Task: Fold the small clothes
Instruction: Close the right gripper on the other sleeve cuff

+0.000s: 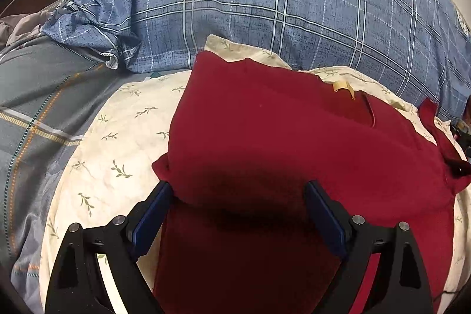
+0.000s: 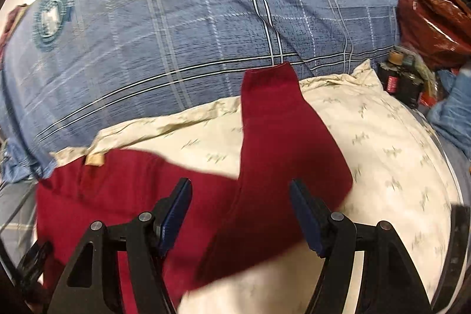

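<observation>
**Red shirt, sleeve next**

The red shirt (image 1: 279, 137) lies on the cream leafy pillow (image 1: 117, 143). Its left side looks folded in. The left gripper (image 1: 240, 214) and right gripper (image 2: 241, 214) both gape wide, holding nothing. The sleeve (image 2: 273, 119) points away toward the blue plaid quilt (image 2: 176, 34). It probably needs pinching and folding across.

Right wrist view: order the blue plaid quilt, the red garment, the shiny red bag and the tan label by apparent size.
1. blue plaid quilt
2. red garment, though nearness to the camera inflates it
3. shiny red bag
4. tan label
</observation>
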Demonstrator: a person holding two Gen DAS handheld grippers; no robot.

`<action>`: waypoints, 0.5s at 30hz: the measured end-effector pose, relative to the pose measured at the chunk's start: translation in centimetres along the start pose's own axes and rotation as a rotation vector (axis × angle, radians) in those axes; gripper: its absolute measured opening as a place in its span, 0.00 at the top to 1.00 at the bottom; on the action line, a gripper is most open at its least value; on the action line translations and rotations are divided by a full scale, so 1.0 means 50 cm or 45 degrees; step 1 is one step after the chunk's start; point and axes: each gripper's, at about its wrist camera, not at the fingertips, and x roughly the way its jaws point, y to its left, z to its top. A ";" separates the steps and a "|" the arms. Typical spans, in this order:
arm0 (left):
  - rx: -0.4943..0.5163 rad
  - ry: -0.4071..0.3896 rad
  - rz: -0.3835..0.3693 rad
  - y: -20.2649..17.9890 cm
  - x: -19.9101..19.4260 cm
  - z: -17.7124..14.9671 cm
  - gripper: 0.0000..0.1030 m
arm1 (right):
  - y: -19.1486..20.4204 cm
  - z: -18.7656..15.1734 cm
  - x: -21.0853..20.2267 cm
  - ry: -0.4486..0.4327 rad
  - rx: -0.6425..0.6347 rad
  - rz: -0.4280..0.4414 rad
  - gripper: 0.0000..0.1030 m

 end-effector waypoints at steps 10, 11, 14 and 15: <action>0.013 0.014 0.014 -0.004 0.013 0.003 0.06 | 0.016 0.110 0.182 0.171 -0.070 -0.127 0.34; 0.012 0.016 0.016 -0.004 0.014 0.003 0.06 | 0.013 0.114 0.204 0.201 -0.069 -0.133 0.35; 0.005 0.020 0.014 -0.004 0.018 0.005 0.06 | 0.001 0.111 0.246 0.245 -0.057 -0.185 0.59; 0.004 0.021 0.012 -0.003 0.019 0.005 0.05 | -0.006 0.107 0.248 0.220 -0.067 -0.198 0.68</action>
